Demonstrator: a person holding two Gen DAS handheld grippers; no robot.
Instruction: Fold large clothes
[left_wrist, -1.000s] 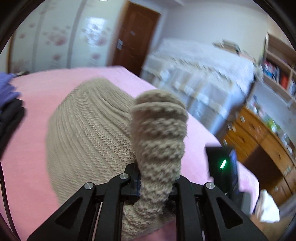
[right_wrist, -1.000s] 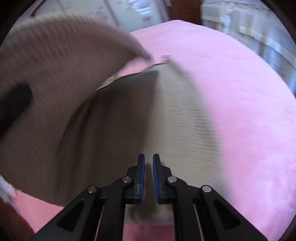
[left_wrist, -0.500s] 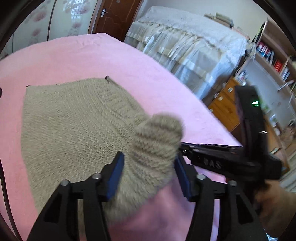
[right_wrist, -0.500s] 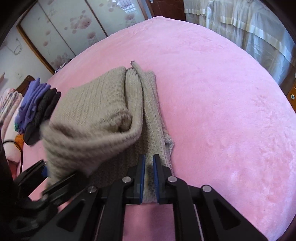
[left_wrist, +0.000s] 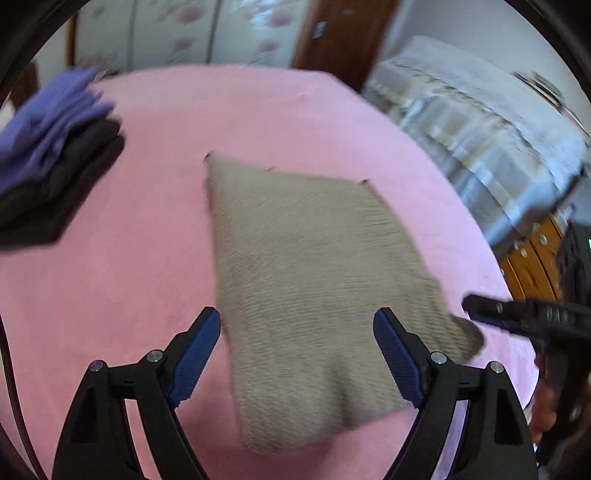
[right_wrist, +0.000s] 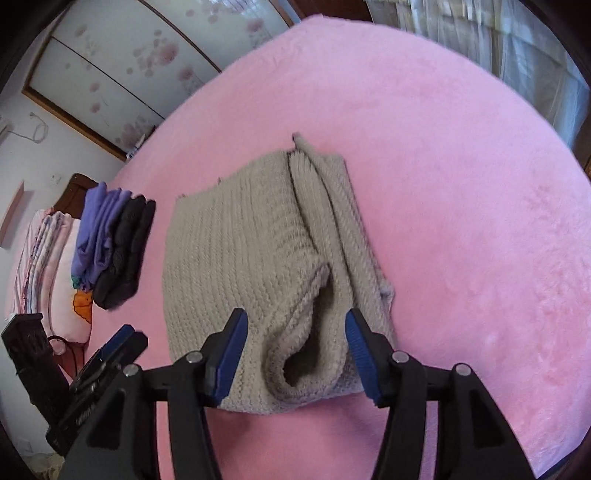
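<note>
A beige knit sweater (left_wrist: 310, 273) lies folded into a rectangle on the pink bed (left_wrist: 147, 236). In the right wrist view the sweater (right_wrist: 236, 266) shows stacked layers along its right side and a loose curled fold at its near edge. My left gripper (left_wrist: 297, 354) is open and empty, just above the sweater's near edge. My right gripper (right_wrist: 295, 354) is open and empty, its jaws either side of the curled fold. The right gripper also shows in the left wrist view (left_wrist: 524, 321), at the sweater's right corner. The left gripper shows at lower left of the right wrist view (right_wrist: 107, 354).
A stack of folded purple and black clothes (left_wrist: 51, 158) lies on the bed's left side, also in the right wrist view (right_wrist: 114, 251). A second bed with a white cover (left_wrist: 480, 136) stands to the right. A wooden dresser (left_wrist: 532, 266) stands beyond the bed's edge.
Both grippers let go of the sweater and opened wide. The folded-over half now lies flat on the rest, and the left gripper has drawn back.
</note>
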